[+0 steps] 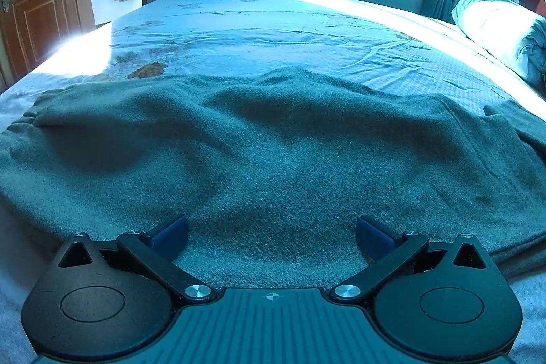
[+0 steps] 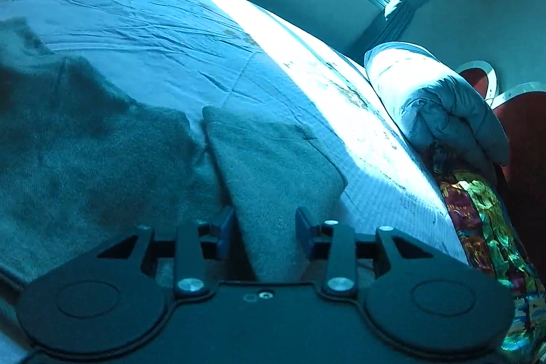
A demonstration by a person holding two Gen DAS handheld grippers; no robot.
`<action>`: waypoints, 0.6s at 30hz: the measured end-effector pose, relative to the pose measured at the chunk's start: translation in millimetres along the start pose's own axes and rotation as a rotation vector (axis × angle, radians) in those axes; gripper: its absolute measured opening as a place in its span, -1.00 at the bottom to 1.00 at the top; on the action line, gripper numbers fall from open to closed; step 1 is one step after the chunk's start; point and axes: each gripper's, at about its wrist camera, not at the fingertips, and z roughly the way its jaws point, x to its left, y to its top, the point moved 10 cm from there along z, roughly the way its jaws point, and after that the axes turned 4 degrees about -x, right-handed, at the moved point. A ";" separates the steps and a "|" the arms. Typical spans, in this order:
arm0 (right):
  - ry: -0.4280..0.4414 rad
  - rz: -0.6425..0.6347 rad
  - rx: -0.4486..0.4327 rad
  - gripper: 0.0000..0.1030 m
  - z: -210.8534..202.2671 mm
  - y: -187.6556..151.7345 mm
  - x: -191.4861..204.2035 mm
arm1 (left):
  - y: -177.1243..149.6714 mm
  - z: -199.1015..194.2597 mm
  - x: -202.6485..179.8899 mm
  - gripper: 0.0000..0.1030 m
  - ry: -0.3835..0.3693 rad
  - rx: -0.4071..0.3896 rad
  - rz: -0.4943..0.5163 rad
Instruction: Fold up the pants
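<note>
- The door (image 1: 34,5) stands at the far left, well apart from the work and no hindrance.
- The left gripper (image 1: 272,234) hangs low over the near edge of the pants (image 1: 273,142), jaws spread wide with nothing between the pads. I judge it waits there to pin or pick up this side once the other side is ready.
- The pants lie spread across the near part of the bed (image 1: 273,23), rumpled, with a ridge running through the middle. They look far from folded; the task seems to be at an early stage.
- The far half of the bed is bare sheet, which leaves room to carry a fold over.
- The right gripper (image 2: 265,227) sits at the right end of the pants. A narrow flap (image 2: 273,159) of the same cloth runs up between its pads, and the jaws are drawn in on it, pinching that flap. The flap lies apart from the main spread, with a dark gap beside it, so I take it as the part about to be laid over.
- A rolled quilt (image 2: 436,111) lies along the bed's right edge, near the flap; a wide swing that way could brush it.
- Below it a patterned cloth (image 2: 488,220) hangs off the side, out of the way.
</note>
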 end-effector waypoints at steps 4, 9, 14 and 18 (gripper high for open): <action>-0.007 0.184 -0.026 -1.00 -17.4 -8.0 -35.6 | 0.0 0.4 -1.3 1.00 0.009 0.001 0.005; 0.077 0.711 -0.005 -1.00 -52.5 -70.5 -96.7 | 1.8 0.3 -1.6 1.00 0.023 -0.004 -0.003; 0.068 0.869 0.084 -0.87 -60.7 -139.2 -111.0 | 1.1 0.3 -1.1 1.00 0.014 -0.005 0.008; 0.022 0.633 -0.047 -0.72 -89.2 -118.2 -104.6 | 1.4 -0.4 -1.7 1.00 0.018 -0.007 0.005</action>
